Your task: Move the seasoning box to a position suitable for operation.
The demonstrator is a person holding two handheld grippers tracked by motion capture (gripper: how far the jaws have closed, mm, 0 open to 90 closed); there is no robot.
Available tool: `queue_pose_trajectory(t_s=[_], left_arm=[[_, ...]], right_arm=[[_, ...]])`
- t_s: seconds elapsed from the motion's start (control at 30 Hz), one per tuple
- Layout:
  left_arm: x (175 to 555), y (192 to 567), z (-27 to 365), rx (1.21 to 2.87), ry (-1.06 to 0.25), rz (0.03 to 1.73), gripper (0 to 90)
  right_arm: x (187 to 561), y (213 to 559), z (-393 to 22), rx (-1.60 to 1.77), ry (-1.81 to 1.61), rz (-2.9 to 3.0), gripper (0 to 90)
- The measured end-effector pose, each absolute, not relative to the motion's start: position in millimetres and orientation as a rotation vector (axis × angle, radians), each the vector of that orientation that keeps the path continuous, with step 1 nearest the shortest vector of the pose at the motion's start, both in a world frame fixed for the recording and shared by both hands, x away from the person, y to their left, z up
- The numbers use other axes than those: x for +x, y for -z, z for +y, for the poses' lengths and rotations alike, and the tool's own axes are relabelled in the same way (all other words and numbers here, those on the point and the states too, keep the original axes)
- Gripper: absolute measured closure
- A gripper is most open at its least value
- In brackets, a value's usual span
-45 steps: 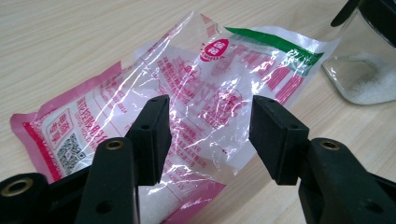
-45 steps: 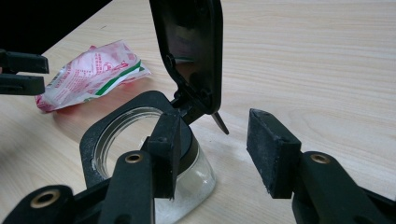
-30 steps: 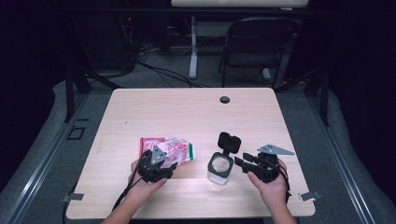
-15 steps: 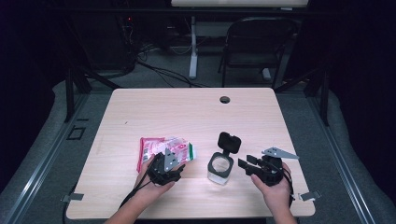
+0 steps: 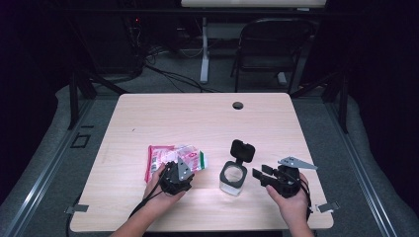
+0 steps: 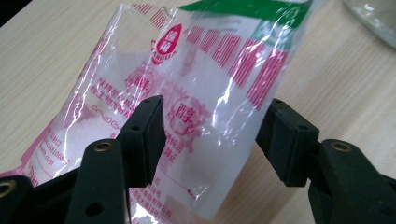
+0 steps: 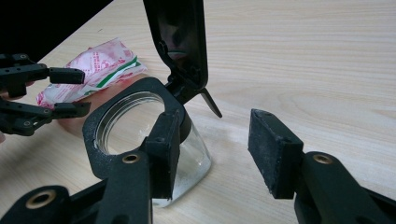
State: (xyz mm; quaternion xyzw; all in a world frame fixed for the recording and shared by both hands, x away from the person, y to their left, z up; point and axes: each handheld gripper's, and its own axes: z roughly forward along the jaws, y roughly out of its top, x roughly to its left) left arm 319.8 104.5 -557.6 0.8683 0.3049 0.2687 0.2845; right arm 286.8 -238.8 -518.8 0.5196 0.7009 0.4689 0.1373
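Left hand-held gripper [image 5: 179,173] at near left of counter [image 5: 197,118], jaws wide, straddling near end of plastic sachet [image 6: 196,93] without visibly pinching it. Sachet flat, long axis running left to right, green-banded end toward glass jar [image 5: 233,177]. Jar upright at near centre, black flip lid [image 5: 242,149] tipped open. Right hand-held gripper [image 5: 261,174] just right of jar, jaws wide, holding nothing; jar lies left of it, off its left jaw, not between.

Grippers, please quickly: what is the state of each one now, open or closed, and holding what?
Left gripper: open, jaws on either side of the plastic bag, not pressing it.
Right gripper: open, holds nothing, beside the glass jar.
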Motion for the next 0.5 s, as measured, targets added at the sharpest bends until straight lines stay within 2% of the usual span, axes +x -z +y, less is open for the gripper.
queue_pose_trajectory(t_s=[0.5], left_arm=[[325.4,566.1,114.5,2.322,-0.763,0.887,43.7]], right_arm=[[289.8,518.1,-236.0,1.495,-1.369,2.033,53.3]])
